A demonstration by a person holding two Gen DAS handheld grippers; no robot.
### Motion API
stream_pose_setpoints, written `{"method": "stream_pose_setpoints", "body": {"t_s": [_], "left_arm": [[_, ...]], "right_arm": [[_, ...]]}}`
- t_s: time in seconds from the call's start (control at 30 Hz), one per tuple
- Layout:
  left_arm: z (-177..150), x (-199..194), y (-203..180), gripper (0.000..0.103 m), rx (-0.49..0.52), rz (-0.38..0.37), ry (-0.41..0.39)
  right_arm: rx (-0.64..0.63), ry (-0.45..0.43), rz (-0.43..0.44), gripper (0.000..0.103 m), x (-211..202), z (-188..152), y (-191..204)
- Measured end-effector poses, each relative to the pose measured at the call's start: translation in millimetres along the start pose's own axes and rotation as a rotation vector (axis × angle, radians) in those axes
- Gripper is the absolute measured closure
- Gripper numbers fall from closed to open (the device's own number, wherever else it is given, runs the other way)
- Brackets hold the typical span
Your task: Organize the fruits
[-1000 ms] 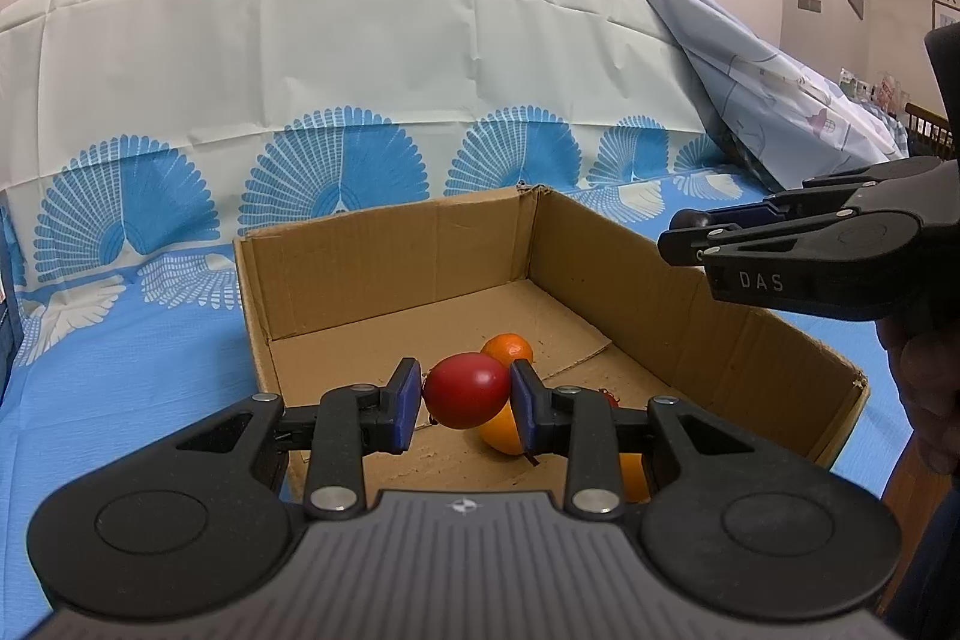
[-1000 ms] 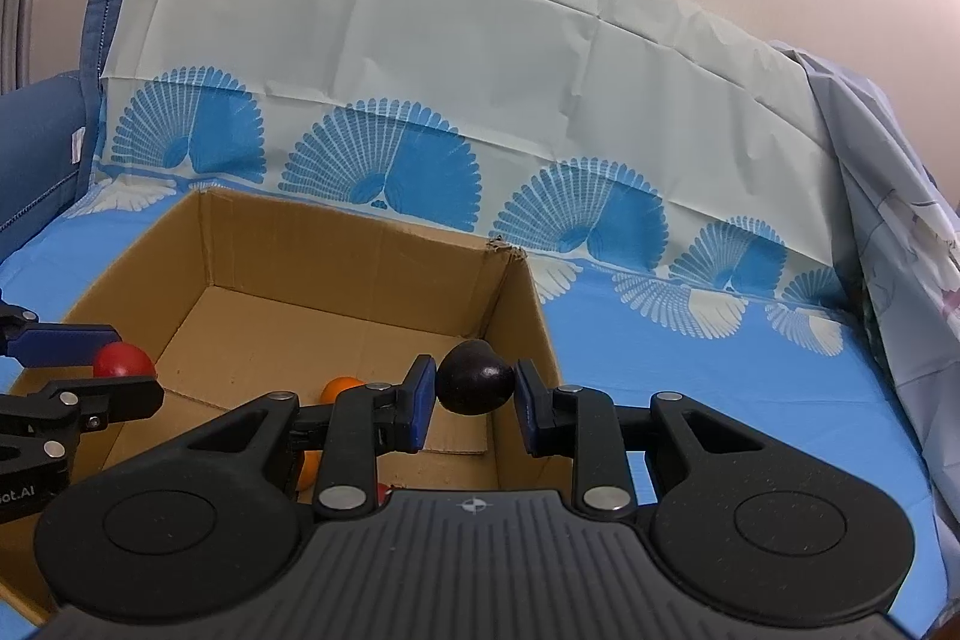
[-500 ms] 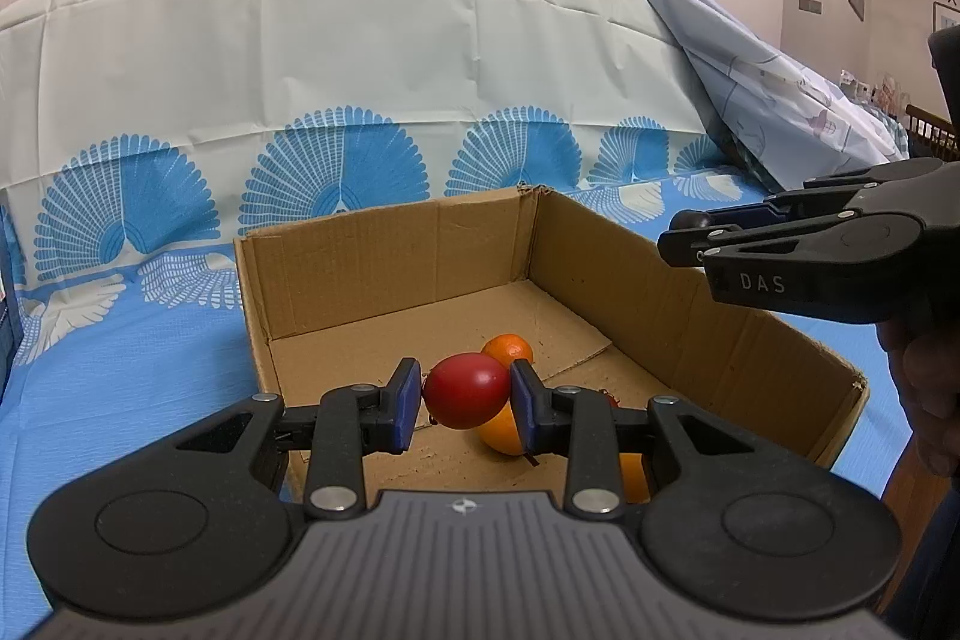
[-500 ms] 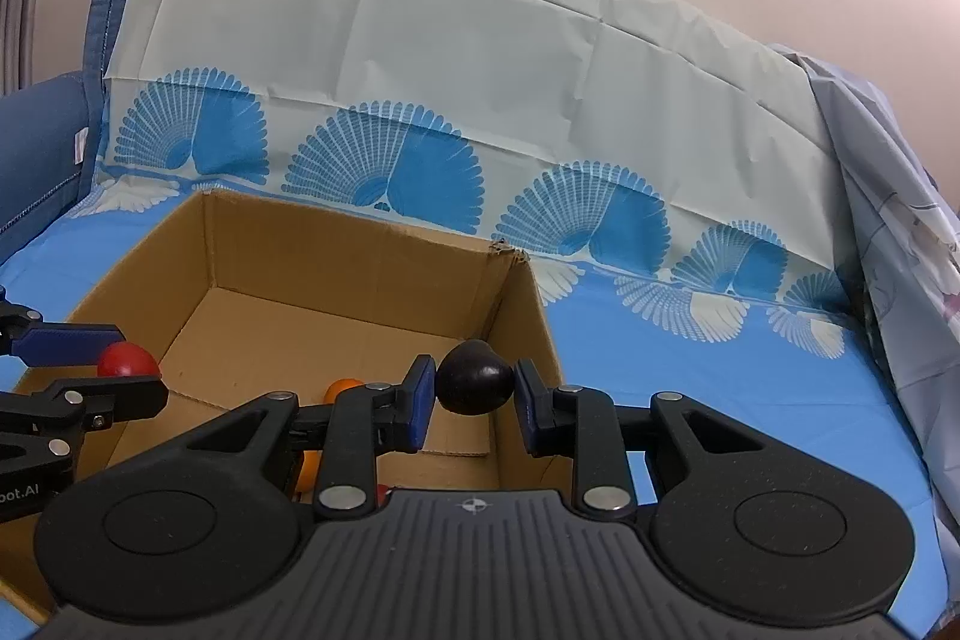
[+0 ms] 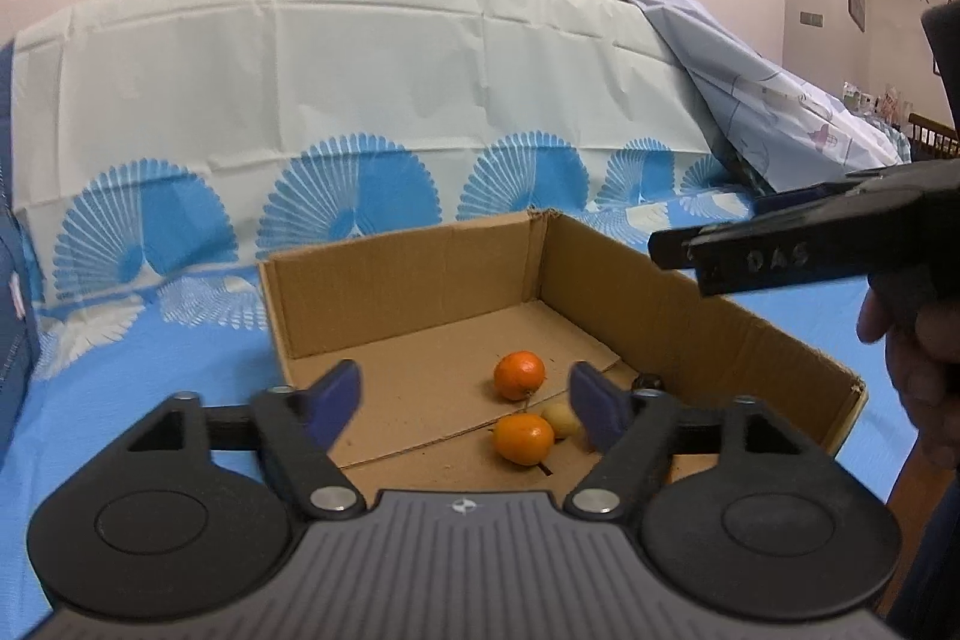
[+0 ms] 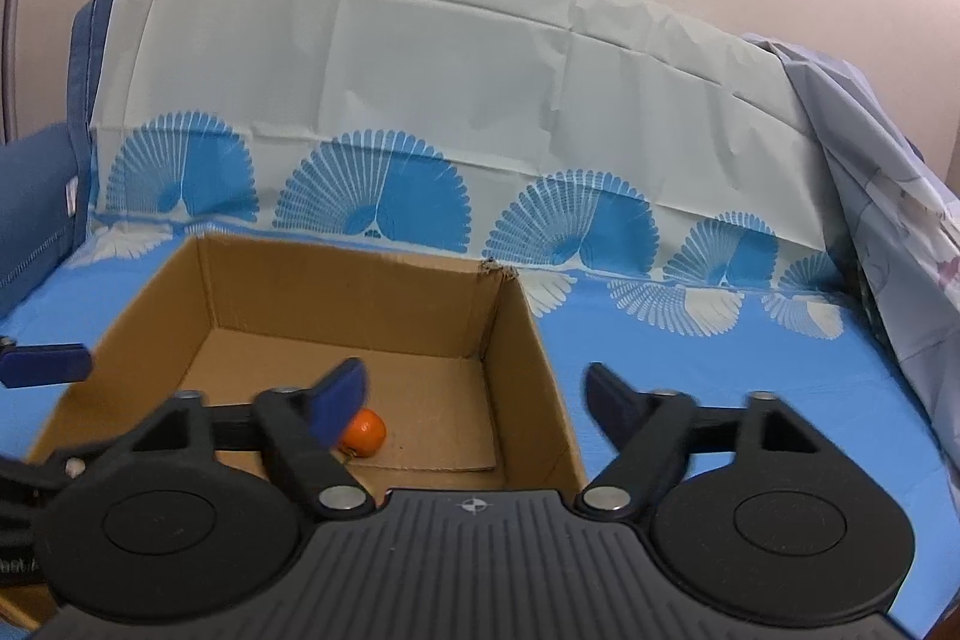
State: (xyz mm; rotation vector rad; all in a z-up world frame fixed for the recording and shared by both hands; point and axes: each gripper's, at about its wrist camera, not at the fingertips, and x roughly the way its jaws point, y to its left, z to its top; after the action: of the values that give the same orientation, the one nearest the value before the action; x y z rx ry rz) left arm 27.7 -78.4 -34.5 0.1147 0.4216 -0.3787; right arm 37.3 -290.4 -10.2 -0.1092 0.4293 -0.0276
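The left gripper (image 5: 465, 400) hangs over the cardboard box (image 5: 420, 280) with jaws spread wide and nothing between them; its blue pads (image 5: 336, 400) partly mask a dark fruit (image 5: 647, 381) behind the right finger. The right gripper (image 6: 477, 400) is likewise released and empty. On the box's creased corrugated floor lie two round glossy oranges (image 5: 519, 375) (image 5: 524, 438) and a small pale fruit (image 5: 563, 419), half hidden. A blue fan-patterned cloth (image 6: 690, 370) lies underneath.

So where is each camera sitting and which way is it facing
Left wrist: on the left hand-held gripper, open, looking down into the cardboard box at two oranges; the right hand-held gripper and hand show at right.
Right wrist: on the right hand-held gripper, open, above the box's right wall.
Shared: box, orange, blue fan-print cover.
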Motion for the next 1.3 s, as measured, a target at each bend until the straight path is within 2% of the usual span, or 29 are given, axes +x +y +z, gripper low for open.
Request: {"method": "stream_pose_setpoints", "body": {"t_s": [0.1,0.2,0.3,0.43,0.5,0.57,0.7,0.83,0.97,1.3], "left_arm": [[-3,-14,-1,0.015,0.008,-0.006,0.004],[-5,-30,-3,0.012,0.012,-0.039,0.003],[-7,-49,-8,0.012,-0.001,-0.003,-0.012],[-11,-66,-9,0.011,-0.096,0.023,0.029],[-14,-73,-11,0.0,-0.134,0.023,0.067],[-17,-82,-15,0.0,-0.163,0.023,0.079],[-22,-96,-25,0.0,-0.198,0.113,0.095],[-26,-98,-23,0.0,-0.271,0.152,0.161],[-27,-86,-23,0.0,-0.268,0.15,0.216],[-27,-76,-22,0.0,-0.273,0.176,0.217]], "right_arm": [[0.042,-0.014,0.009,0.001,-12,0,-7],[0.059,-0.023,-0.019,0.001,-27,-1,-12],[0.098,-0.02,-0.032,0.001,-42,-4,-21],[0.176,0.027,-0.042,0.001,-62,-14,-34],[0.189,0.032,-0.042,0.001,-75,-21,-36],[0.193,0.043,-0.049,0.001,-86,-28,-37],[0.223,0.093,-0.051,0.001,-102,-44,-38],[0.215,0.129,-0.069,0.001,-105,-52,-31],[0.19,0.134,-0.079,0.001,-99,-52,-24],[0.109,0.168,-0.066,0.001,-82,-49,2]]}}
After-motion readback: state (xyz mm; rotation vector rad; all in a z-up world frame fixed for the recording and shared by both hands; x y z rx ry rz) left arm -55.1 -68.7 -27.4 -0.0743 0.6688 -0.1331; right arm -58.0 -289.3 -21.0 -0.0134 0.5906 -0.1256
